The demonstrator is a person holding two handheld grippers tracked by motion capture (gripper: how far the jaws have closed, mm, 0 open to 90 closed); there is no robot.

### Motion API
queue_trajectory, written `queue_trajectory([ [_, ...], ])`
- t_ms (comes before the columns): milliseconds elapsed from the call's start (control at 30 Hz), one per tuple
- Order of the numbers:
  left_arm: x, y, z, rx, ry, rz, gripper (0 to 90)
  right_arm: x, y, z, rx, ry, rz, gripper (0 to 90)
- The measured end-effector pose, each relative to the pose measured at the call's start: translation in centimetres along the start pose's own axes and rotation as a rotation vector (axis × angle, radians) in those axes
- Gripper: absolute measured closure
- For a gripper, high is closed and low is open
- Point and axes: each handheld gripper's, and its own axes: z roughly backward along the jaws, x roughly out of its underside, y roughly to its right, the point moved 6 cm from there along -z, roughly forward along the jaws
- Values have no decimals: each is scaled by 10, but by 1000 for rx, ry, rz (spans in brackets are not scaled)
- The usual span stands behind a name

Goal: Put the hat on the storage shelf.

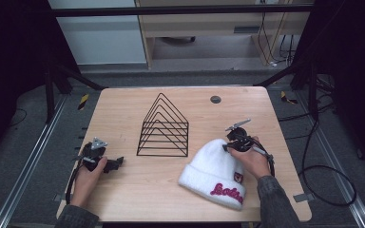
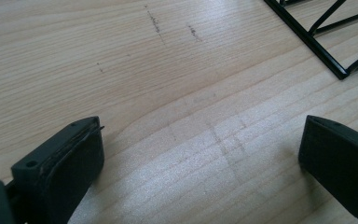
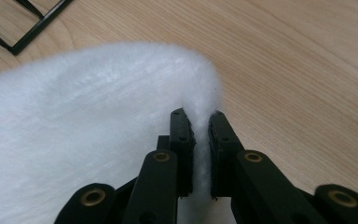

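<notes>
The white knit hat (image 1: 216, 171) lies flat on the worktop (image 1: 138, 190), toward the person's right, just beside the black wire rack (image 1: 164, 127) but apart from it. The right tongs (image 3: 200, 135) are pinched narrow on a small fold of fuzzy fabric at the hat's crown edge, with the pads pressing on the fluff from both sides. The left tongs (image 2: 200, 158) stand wide with nothing between them, resting low over bare wood near the rack's corner. The bite looks shallow: only a thin tuft at the very rim seems caught, so a quick lift could let the soft pile slide out and drop the hat back down. A hat hanging from one point would also droop and swing, and if it is carried toward the rack, the cuff with the red lettering (image 1: 228, 191) could snag on a wire or drag the light frame along the worktop. With the left tongs idle and well apart from the hat, nothing steadies either piece.
</notes>
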Motion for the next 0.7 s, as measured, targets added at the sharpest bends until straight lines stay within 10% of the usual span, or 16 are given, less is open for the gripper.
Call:
queue_trajectory([
  [700,0,1,3,-21,9,-33,11,-24,-75,114,-14,372,203,839],
])
